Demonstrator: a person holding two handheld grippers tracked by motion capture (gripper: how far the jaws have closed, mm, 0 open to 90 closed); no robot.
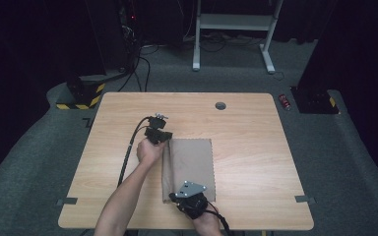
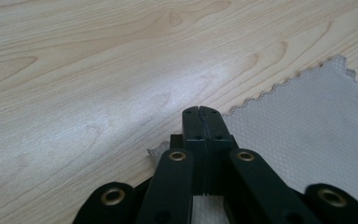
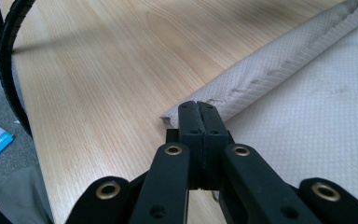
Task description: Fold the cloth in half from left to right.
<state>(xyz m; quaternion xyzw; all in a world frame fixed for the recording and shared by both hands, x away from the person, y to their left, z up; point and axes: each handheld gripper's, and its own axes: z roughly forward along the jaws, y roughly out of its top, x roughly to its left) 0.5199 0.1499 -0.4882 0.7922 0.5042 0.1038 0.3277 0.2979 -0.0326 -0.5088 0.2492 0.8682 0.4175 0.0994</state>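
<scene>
Presently a beige, finely textured rectangular cloth with pinked edges lies flat near the middle of the pale wooden table, its left edge turned over into a narrow fold or roll. The left gripper is held at the far left corner of the cloth with its jaws closed, and that corner appears to be pinched between them; the right gripper is closed likewise at the near left corner, on the end of the roll. Whether fabric is truly caught cannot be told for certain. If only a few threads are clamped, a corner could slip out; if one hand is moved faster than the other, the fold could be skewed or bunched.
</scene>
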